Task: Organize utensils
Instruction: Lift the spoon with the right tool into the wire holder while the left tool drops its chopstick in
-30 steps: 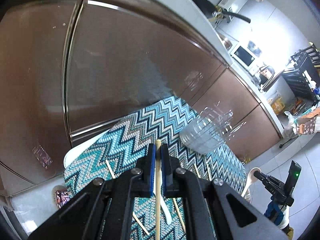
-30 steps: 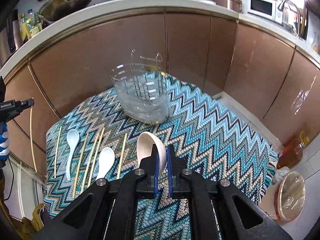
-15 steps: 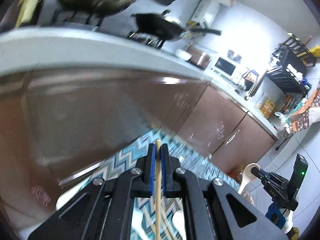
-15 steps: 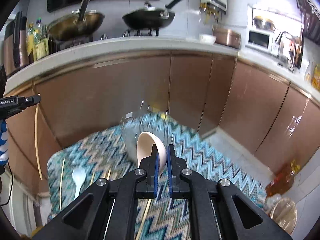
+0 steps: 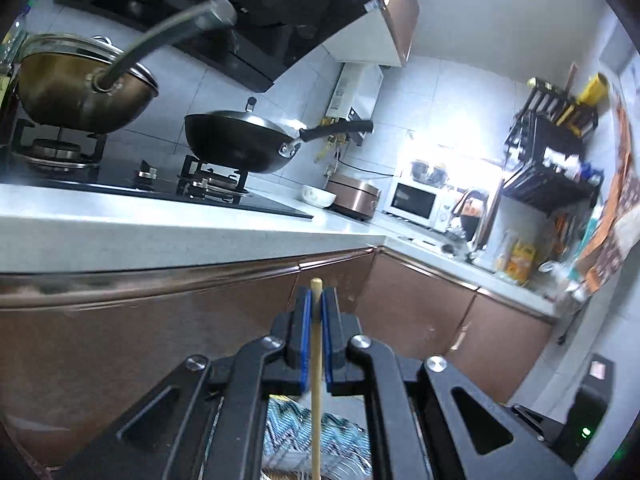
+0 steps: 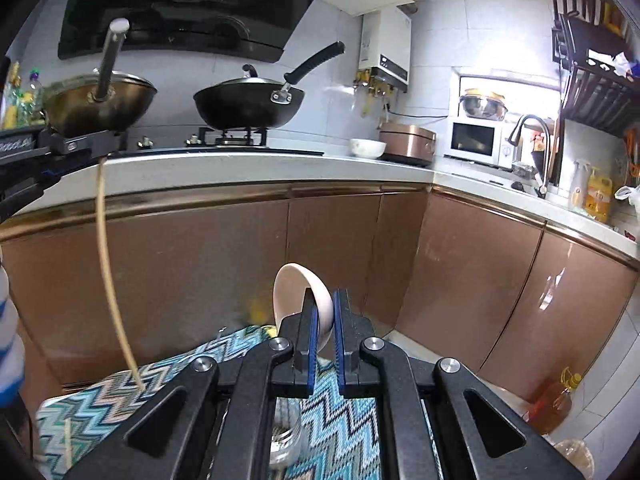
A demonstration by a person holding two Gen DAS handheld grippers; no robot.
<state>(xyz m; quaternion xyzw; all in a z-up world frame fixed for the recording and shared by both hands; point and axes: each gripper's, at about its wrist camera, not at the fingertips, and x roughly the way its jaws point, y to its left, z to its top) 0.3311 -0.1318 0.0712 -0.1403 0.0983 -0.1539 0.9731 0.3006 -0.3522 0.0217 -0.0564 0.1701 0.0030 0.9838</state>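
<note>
You've got one utensil in each gripper right now. The left gripper point(image 5: 315, 304) has its jaws pinched on a single wooden chopstick point(image 5: 316, 380), which hangs close to vertical — in the right wrist view you can see its long tail point(image 6: 108, 268) dangling down to just above the zigzag cloth point(image 6: 344, 420). The right gripper point(image 6: 325, 312) is clamped on a white ceramic spoon point(image 6: 298, 294), gripped near the bowl, with the bowl poking up past the tips.

Both look lifted and tilted up toward the counter, so I'd guess you're mid-carry to the clear holder point(image 6: 286, 432). It's barely visible, low down under the right gripper.

How I'd do it:
- Tip the wrists back down first so the holder is actually in frame before you commit.
- Bring the chopstick's low end over the opening and lower straight — that tail swings easily.
- Go one at a time so the two tools don't cross over the holder.

Room-wise, the brown cabinet fronts point(image 6: 360, 248) sit right behind the cloth, so don't push forward. There's open air above, and a loose chopstick point(image 6: 69, 440) lies near the cloth's left edge. An oil bottle point(image 6: 554, 404) stands on the floor to the right.
</note>
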